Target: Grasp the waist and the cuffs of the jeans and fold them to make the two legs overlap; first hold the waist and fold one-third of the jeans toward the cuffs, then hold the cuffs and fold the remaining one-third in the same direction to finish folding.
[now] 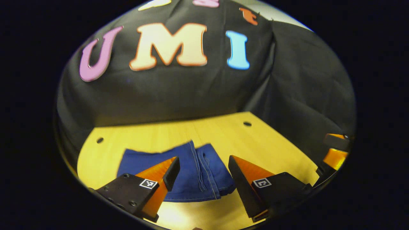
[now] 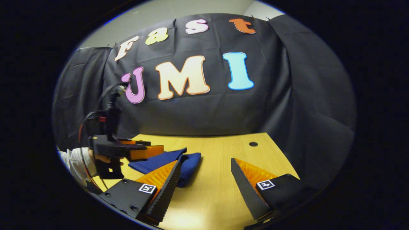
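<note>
Both grippers stood with their fingers spread wide and nothing between them. Seen in its own view, the left gripper (image 1: 204, 174) hung just above the folded jeans (image 1: 195, 172), its two fingers framing the bundle without touching it. The right gripper (image 2: 204, 179) was held over bare wood, with the jeans (image 2: 172, 161) off past its left finger.

A pale wooden table (image 1: 223, 134) carried the work, its grain running away from the cameras, with a small round hole (image 1: 247, 123) near the far right corner and another hole (image 1: 100, 140) near the far left. Black cloth (image 2: 204, 111) draped the back and sides of the booth, and a strip of plain light wall (image 2: 179, 8) showed above it.

The jeans were dark blue denim, lying in a compact folded stack near the middle of the table. Lighter stitching ran along a seam (image 1: 193, 159) down the top layer, and the layered edges on the right side of the bundle sat slightly uneven.

In the right gripper view the left gripper (image 2: 127, 150) appeared from the side, hovering over the near left end of the jeans, held by a hand (image 2: 105, 158) with a light sleeve (image 2: 75, 161) behind it; cables (image 2: 96, 108) rose from its top. In the left gripper view the right gripper (image 1: 335, 153) was cut off at the picture's edge. Which end of the jeans was waist or cuffs could not be made out.
</note>
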Demonstrator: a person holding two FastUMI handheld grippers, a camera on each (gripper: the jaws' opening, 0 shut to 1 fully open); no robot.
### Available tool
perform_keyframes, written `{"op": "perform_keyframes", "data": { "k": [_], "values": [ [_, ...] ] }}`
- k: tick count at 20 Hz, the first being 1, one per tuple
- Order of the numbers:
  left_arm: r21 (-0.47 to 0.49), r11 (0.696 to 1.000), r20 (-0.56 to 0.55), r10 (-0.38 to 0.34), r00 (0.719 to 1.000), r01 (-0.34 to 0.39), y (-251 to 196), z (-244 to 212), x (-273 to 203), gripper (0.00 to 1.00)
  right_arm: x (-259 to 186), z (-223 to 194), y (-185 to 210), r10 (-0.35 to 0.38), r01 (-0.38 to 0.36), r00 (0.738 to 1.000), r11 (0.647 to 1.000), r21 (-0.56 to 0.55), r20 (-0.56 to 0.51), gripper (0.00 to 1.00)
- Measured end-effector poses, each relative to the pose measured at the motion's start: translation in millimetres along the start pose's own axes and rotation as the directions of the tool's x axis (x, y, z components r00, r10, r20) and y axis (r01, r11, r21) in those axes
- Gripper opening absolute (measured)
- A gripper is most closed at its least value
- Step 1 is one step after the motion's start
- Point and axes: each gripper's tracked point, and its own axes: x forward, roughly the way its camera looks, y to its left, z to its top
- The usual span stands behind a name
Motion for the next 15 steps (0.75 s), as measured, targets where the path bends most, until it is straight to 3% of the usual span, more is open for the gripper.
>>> {"op": "perform_keyframes", "data": {
  "k": [1,4,7,8,15],
  "values": [
    [0.015,1.000,0.069,0.023,0.997,-0.024,8,23,-24,0.93,-2,22,10,0.006,-0.006,0.999,1.000,-0.006,0.053,0.94],
    [0.025,0.993,0.216,0.109,0.970,-0.117,36,69,-86,0.92,-14,84,43,0.018,-0.017,0.979,1.000,-0.005,0.202,0.98],
    [0.019,0.990,0.259,0.130,0.957,-0.140,54,78,-126,0.92,-32,131,79,0.043,-0.050,0.951,0.999,0.015,0.306,0.94],
    [0.015,0.991,0.257,0.128,0.958,-0.136,57,78,-131,0.92,-34,139,88,0.048,-0.056,0.943,0.998,0.016,0.331,0.98],
    [-0.005,0.989,0.322,0.144,0.936,-0.150,88,94,-178,0.94,-62,155,126,0.045,-0.051,0.915,0.999,0.005,0.402,0.97]
  ]
}}
